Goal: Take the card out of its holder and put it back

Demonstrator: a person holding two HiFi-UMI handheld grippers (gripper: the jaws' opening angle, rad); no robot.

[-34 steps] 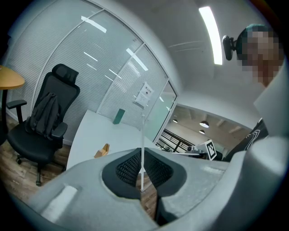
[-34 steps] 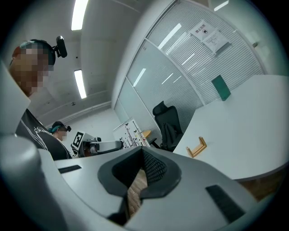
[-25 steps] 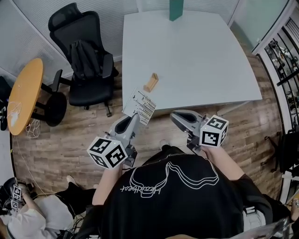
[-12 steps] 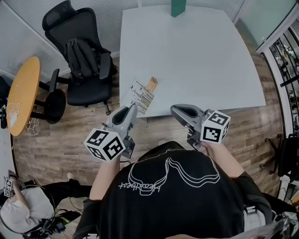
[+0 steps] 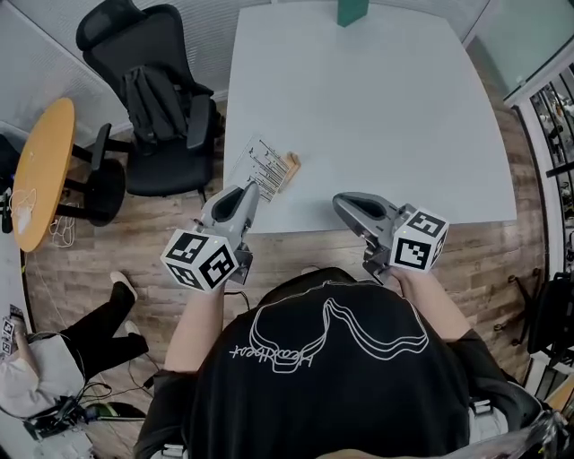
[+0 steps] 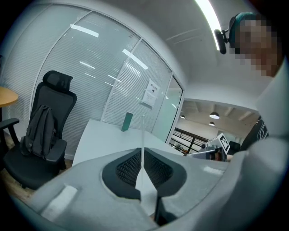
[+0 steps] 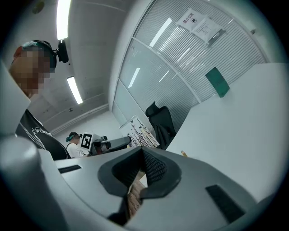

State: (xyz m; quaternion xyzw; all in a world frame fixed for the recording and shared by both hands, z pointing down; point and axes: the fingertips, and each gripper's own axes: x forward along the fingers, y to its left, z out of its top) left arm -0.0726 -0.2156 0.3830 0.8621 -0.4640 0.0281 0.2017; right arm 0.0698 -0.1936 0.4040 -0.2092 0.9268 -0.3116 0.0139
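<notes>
My left gripper [image 5: 248,191] is shut on the near edge of a white printed card [image 5: 265,168], which hangs over the white table's front left corner. The card's far end overlaps a small wooden holder [image 5: 290,165] lying on the table [image 5: 377,116]. In the left gripper view the card [image 6: 142,149] shows edge-on, pinched between the dark pads [image 6: 126,169]. My right gripper [image 5: 341,203] hovers at the table's front edge to the right, shut with nothing in it. From the right gripper view [image 7: 142,151] I see the card [image 7: 143,131] held up at the left.
A green block [image 5: 352,11] stands at the table's far edge. A black office chair with a backpack [image 5: 152,99] and an orange round table [image 5: 40,170] are to the left. A person sits on the floor at lower left [image 5: 54,359]. Shelving [image 5: 556,116] lines the right.
Both grippers have moved forward to the table's front edge. The card has come from beside the table to over its corner, against the holder. The person on the floor has shifted.
</notes>
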